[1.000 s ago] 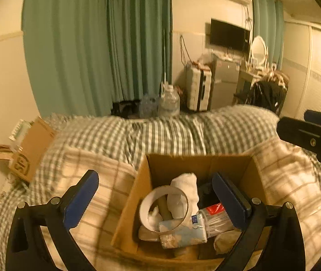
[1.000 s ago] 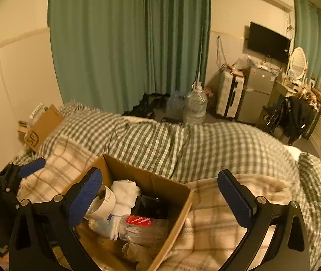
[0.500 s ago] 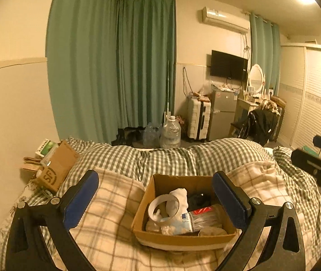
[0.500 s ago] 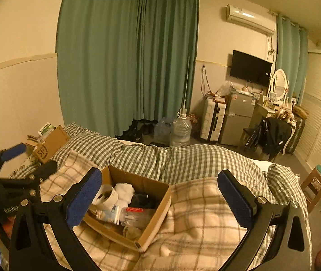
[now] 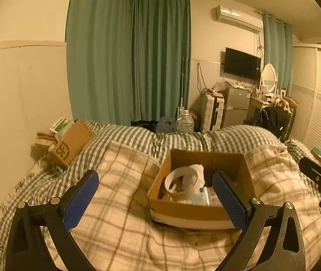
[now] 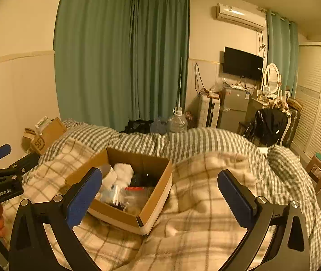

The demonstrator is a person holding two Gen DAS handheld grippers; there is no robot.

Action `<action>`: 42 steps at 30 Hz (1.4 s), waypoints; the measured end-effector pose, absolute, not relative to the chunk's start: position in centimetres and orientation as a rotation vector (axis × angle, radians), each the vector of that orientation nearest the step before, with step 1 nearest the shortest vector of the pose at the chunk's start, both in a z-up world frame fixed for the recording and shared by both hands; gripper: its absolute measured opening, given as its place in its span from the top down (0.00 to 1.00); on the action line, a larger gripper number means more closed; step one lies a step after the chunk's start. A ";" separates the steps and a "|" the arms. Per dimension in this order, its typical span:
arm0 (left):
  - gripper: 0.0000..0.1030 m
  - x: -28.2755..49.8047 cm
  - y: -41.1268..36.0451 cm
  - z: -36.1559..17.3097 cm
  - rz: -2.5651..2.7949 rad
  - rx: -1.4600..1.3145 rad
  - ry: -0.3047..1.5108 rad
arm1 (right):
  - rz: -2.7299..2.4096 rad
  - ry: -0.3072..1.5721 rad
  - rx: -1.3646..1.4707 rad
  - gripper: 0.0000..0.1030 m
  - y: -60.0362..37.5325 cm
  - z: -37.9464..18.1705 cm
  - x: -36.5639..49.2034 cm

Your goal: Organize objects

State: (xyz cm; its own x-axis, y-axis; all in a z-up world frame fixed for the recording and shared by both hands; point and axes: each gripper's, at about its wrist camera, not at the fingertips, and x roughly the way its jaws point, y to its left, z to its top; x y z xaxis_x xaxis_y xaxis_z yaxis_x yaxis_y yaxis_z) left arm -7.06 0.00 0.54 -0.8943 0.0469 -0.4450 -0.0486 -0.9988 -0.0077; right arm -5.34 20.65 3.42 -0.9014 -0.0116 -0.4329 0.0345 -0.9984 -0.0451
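Holding both grippers — left gripper [image 5: 154, 199] and right gripper [image 6: 160, 199] — wide-fingered and empty above the bed [image 5: 119, 232], we judge sorting unstarted. Next we'd reach into the cardboard box [image 5: 192, 214] (tape roll [image 5: 181, 181] uppermost).

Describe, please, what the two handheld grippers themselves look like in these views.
Both are alike: the left gripper and the right gripper each have a black V-shaped frame with silver screws and two fingers faced with textured blue pads. White lettering marks the left gripper's body in the right wrist view. No cables or sleeves show.
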 end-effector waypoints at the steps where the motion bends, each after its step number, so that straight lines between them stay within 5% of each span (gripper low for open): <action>1: 0.00 -7.1 0.0 0.1 3.010 -0.714 0.009 | -3.042 0.088 0.703 0.00 20.6 2.9 -5.7; 42: 0.00 -7.3 0.2 -2.0 3.008 -0.762 0.049 | -2.980 0.138 0.816 0.00 18.8 -0.6 -7.2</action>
